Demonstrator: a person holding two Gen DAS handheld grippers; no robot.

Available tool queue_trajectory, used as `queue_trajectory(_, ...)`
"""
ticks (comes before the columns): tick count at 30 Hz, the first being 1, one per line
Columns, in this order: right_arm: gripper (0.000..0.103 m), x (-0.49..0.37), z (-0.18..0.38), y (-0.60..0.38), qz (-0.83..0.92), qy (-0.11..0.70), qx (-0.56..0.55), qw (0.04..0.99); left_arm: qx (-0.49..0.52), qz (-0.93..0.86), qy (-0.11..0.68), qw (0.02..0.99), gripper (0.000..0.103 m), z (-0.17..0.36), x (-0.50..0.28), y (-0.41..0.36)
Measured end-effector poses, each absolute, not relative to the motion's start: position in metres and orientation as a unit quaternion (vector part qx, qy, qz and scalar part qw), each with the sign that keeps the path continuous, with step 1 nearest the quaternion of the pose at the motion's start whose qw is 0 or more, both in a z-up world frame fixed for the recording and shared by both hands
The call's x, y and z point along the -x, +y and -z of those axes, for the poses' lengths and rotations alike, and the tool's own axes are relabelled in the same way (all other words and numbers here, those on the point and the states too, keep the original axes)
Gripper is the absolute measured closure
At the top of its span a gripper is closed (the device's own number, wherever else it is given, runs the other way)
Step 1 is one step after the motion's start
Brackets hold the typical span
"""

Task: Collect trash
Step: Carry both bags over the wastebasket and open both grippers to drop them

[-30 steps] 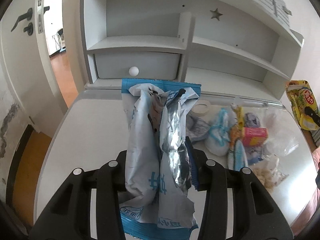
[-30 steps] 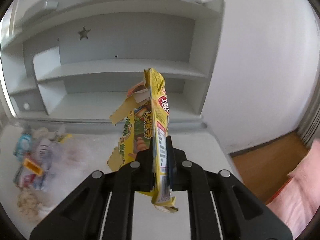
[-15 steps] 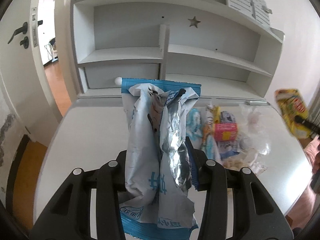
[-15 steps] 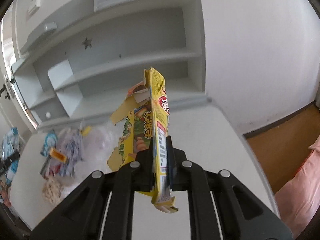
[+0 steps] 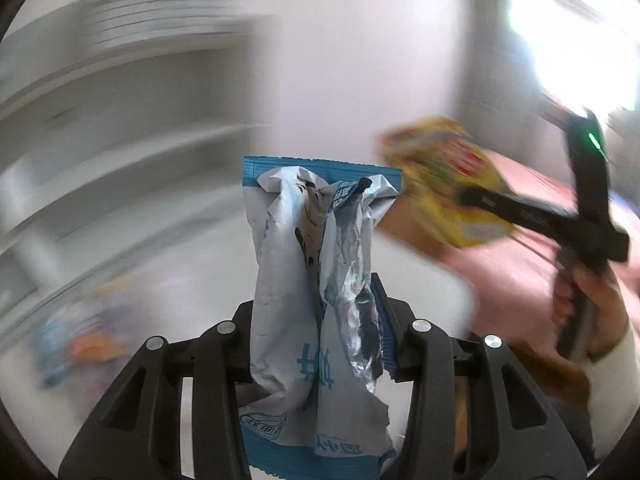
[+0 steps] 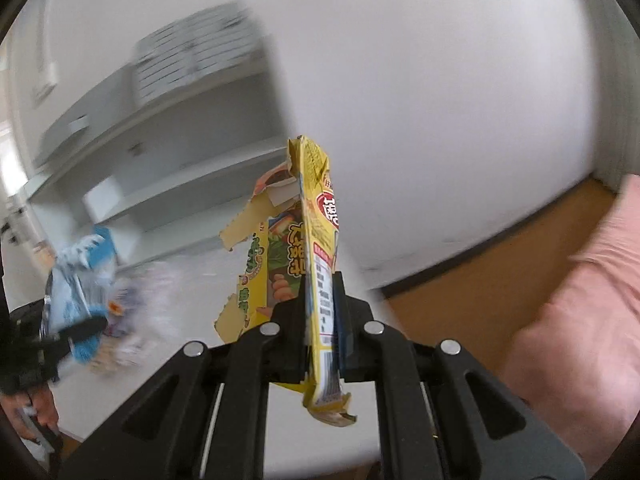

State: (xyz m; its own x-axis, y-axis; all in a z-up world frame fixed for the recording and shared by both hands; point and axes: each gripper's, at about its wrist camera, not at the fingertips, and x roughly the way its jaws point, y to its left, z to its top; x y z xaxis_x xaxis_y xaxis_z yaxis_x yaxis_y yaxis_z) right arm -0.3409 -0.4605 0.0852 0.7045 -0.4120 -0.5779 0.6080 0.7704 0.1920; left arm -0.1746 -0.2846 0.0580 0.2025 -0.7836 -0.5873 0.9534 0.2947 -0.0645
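A crumpled blue-and-silver wrapper is pinched upright in the left gripper, and a flattened yellow snack box is clamped edge-on in the right gripper. Both are carried clear of the tabletop, where the remaining litter lies, nearer the left gripper.

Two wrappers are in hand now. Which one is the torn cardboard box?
The yellow box, pinched flat in the right gripper. The left gripper holds a crumpled blue-and-white foil bag, not cardboard.
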Motion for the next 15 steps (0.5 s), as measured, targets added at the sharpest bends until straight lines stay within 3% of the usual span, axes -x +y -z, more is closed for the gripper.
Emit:
queue_trajectory(6, 0.092, 0.465, -0.039, -0.505, 0.386, 0.323, -0.234, 0.832, -0.252, 0.684, 0.295, 0.617, 0.060, 0.016, 0.305, -0.386)
queue_trajectory(10, 0.092, 0.510, 0.061, -0.534, 0.378, 0.417, -0.323, 0.761, -0.296, 0.683, 0.373, 0.553, 0.061, 0.109, 0.350, -0.421)
queue_trajectory(15, 0.092, 0.523, 0.187, -0.542, 0.336, 0.505, -0.408, 0.682, -0.338, 0.626, 0.461, 0.531, 0.062, 0.216, 0.346, -0.456)
